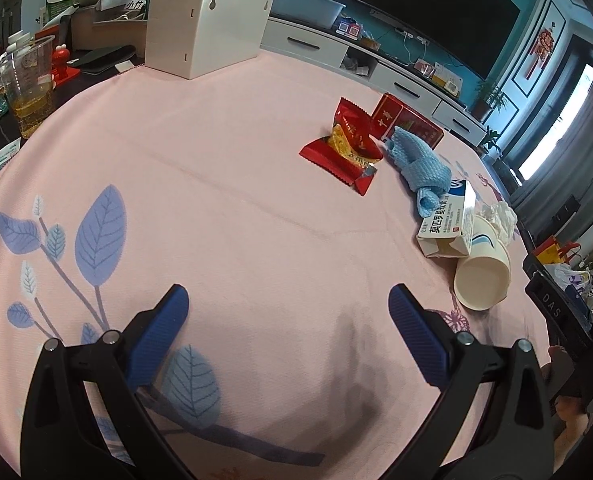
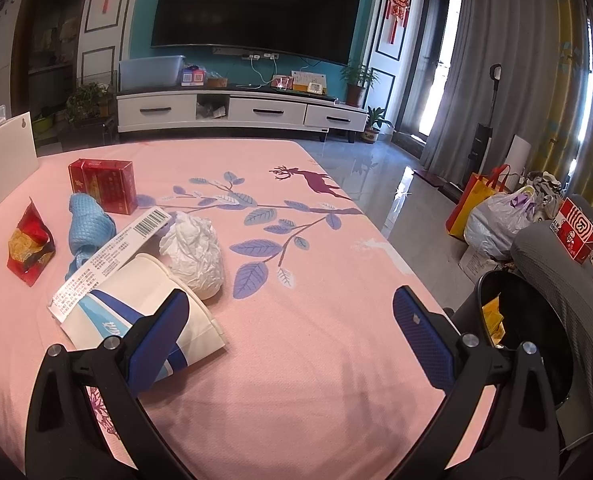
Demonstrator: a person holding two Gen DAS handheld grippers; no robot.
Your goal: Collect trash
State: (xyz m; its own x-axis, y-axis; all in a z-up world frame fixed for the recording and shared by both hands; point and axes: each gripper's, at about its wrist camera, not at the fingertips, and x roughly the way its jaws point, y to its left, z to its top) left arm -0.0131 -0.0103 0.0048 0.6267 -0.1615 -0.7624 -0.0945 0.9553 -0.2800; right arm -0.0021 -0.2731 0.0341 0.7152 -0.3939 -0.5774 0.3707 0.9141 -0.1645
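Trash lies on the pink tablecloth (image 1: pixel 236 200): a red snack wrapper (image 1: pixel 342 148) (image 2: pixel 28 242), a red cigarette box (image 1: pixel 406 122) (image 2: pixel 104 186), a blue cloth (image 1: pixel 420 168) (image 2: pixel 88 226), a white medicine box (image 1: pixel 448 224) (image 2: pixel 112 256), a tipped paper cup (image 1: pixel 482 276) (image 2: pixel 156 304) and a crumpled white tissue (image 1: pixel 502 218) (image 2: pixel 196 254). My left gripper (image 1: pixel 288 316) is open and empty over bare cloth, left of the trash. My right gripper (image 2: pixel 290 320) is open and empty, its left finger (image 2: pixel 160 336) over the cup. A black bin (image 2: pixel 528 344) stands at the table's right edge.
A white box (image 1: pixel 204 32) stands at the table's far side, with a plastic cup of drink (image 1: pixel 30 92) and clutter at the left. Bags (image 2: pixel 496 224) and a grey chair arm (image 2: pixel 568 284) lie right of the table. A TV cabinet (image 2: pixel 240 112) is behind.
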